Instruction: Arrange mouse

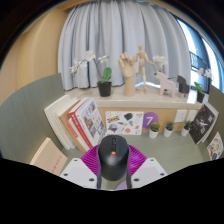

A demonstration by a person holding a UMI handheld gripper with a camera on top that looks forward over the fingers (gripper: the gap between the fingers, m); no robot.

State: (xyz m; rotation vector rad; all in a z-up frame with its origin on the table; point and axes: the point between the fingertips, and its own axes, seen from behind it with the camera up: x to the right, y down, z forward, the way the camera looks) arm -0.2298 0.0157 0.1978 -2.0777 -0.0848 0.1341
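Observation:
A black computer mouse (113, 156) with an orange mark on its wheel sits between my two fingers, its nose pointing away from me. The magenta pads (93, 160) press against both its sides. My gripper (113, 166) is shut on the mouse and holds it above the pale desk top (30, 125). The mouse's rear end is hidden by the gripper body.
A shelf unit (130, 100) stands ahead with white orchids (88, 66), a wooden hand model (127, 72) and a wooden figure on top. Books (85, 120), cards and small potted plants (154, 127) stand below it. A wooden block (48, 155) lies left of the fingers. Grey curtains hang behind.

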